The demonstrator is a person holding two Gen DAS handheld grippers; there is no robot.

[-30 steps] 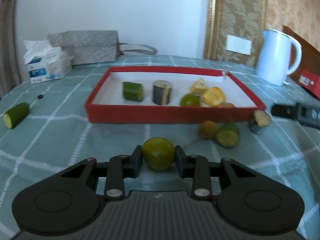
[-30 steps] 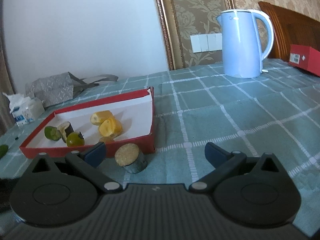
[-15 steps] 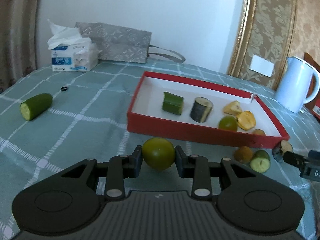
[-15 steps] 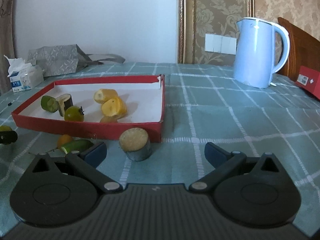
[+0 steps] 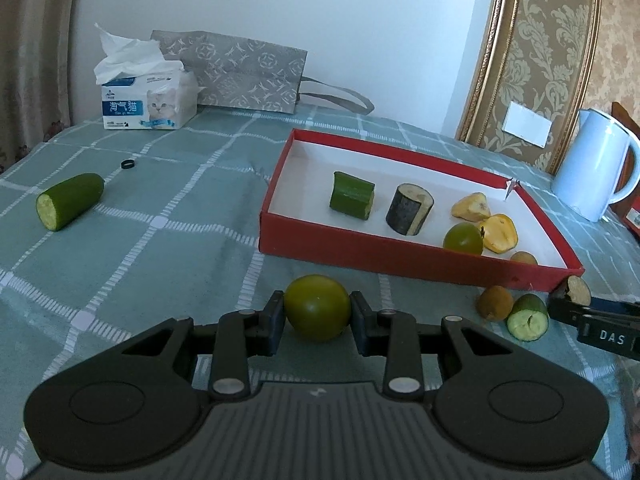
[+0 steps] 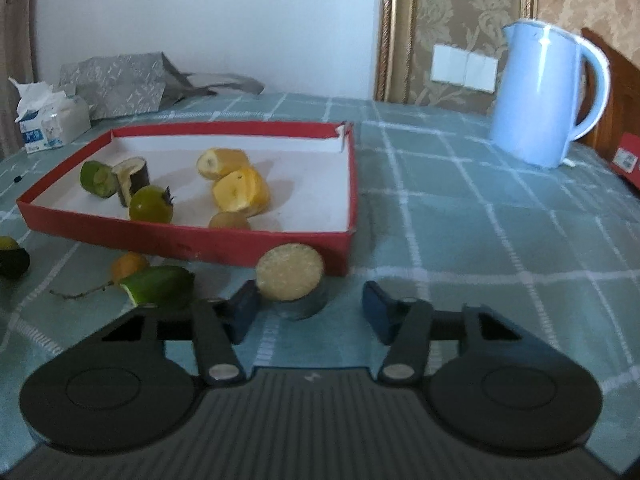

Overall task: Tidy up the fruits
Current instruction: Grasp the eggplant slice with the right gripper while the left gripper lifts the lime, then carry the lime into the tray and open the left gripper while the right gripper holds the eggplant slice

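The left wrist camera looks forward and downward from low over the table, the red tray (image 5: pixel 420 264) ahead and rightward. The right wrist camera sits near the tray's (image 6: pixel 192 246) right front corner. Both share tray and kettle (image 5: pixel 592 168) (image 6: pixel 544 96).

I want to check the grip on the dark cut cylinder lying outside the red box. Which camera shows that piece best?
The right wrist view: the dark cut cylinder sits large and central between the closing right gripper jaws, pale cut face showing, with a gap on its right side. The left wrist view catches only a sliver of it near its right edge, beside the gripper's tip.
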